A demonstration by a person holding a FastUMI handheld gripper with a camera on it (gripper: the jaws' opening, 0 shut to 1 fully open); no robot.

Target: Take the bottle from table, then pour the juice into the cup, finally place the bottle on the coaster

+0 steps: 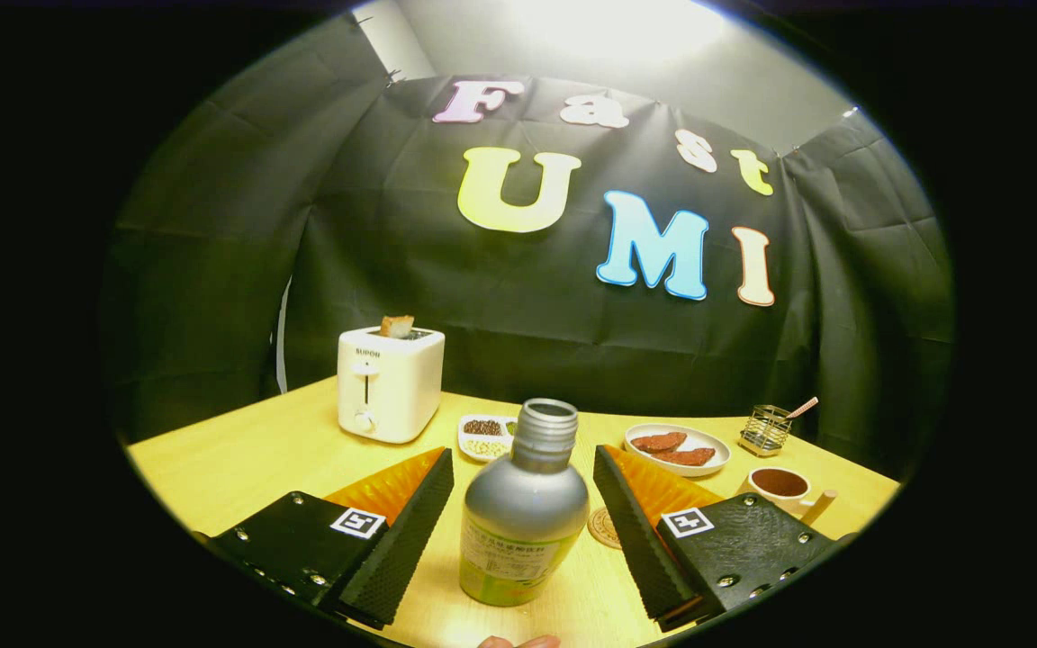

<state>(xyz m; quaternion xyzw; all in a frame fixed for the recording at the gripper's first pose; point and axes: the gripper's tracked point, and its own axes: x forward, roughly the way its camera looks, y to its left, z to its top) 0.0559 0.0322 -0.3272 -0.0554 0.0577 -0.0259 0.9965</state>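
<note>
Bottle (524, 513) stands upright and uncapped on the table (239, 459), centred between the spread fingers of the gripper (523, 490), clear of both, its long axis vertical and ready for closing.

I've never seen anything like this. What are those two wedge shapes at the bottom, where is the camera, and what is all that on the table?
The camera rides on a hand-held gripper and looks forward along its two fingers, the wedges you see. A person carries it; there is no robot arm. The fingers are open, with a grey bottle standing uncapped between them, gaps on both sides, so nothing is held yet. All this sits on a wooden table. Just behind the bottle, beside one finger, lies a round coaster. Further off are a cup with something dark inside, a plate of food, a small dish of seeds, a wire holder and a white toaster with toast sticking up.
</note>
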